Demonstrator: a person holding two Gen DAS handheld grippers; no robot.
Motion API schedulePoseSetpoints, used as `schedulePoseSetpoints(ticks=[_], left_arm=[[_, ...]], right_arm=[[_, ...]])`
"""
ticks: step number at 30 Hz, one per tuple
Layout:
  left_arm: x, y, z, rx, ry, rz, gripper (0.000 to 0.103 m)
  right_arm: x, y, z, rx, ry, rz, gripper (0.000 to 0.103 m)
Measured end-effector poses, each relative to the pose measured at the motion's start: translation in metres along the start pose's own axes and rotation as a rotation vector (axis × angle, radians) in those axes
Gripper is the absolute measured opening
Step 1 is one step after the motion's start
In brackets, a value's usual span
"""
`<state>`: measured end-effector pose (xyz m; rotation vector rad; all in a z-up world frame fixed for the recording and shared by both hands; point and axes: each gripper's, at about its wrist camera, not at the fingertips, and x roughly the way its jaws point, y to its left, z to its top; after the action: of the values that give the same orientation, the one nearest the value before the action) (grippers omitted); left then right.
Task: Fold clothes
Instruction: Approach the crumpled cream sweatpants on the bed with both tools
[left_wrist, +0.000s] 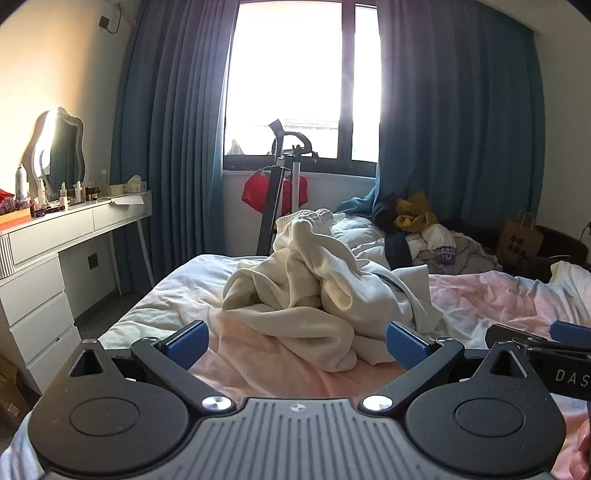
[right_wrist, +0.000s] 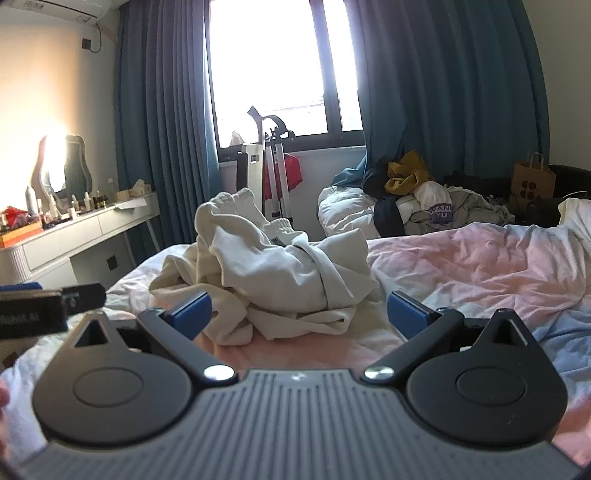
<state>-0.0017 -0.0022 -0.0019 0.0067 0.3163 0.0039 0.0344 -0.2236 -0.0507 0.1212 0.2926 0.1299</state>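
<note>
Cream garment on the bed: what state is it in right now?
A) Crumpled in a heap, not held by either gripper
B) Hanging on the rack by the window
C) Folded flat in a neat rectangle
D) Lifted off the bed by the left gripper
A. The cream garment lies bunched on the pink sheet, ahead of the open left gripper and the open right gripper.

Each gripper, left (left_wrist: 297, 341) and right (right_wrist: 299, 312), has black arms with blue fingertip pads (left_wrist: 186, 341), silver screws (left_wrist: 216, 403), round black discs and a ribbed grey base. At three o'clock, white lettering reads perhaps "DAS".
</note>
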Motion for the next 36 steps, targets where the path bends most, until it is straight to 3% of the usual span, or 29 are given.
schedulePoseSetpoints(ticks=[12,25,36], left_arm=[[0.025,0.006,-0.011,-0.046,0.050,-0.024,0.103],[0.037,0.001,-0.020,-0.063,0.027,-0.042,0.103],[0.044,0.005,-0.021,-0.079,0.062,0.001,0.103]], right_arm=[[0.007,0.000,-0.007,-0.021,-0.010,0.001,0.103],[0.010,-0.006,-0.009,-0.006,-0.008,0.012,0.103],[0.008,-0.021,-0.008,0.020,-0.015,0.021,0.103]])
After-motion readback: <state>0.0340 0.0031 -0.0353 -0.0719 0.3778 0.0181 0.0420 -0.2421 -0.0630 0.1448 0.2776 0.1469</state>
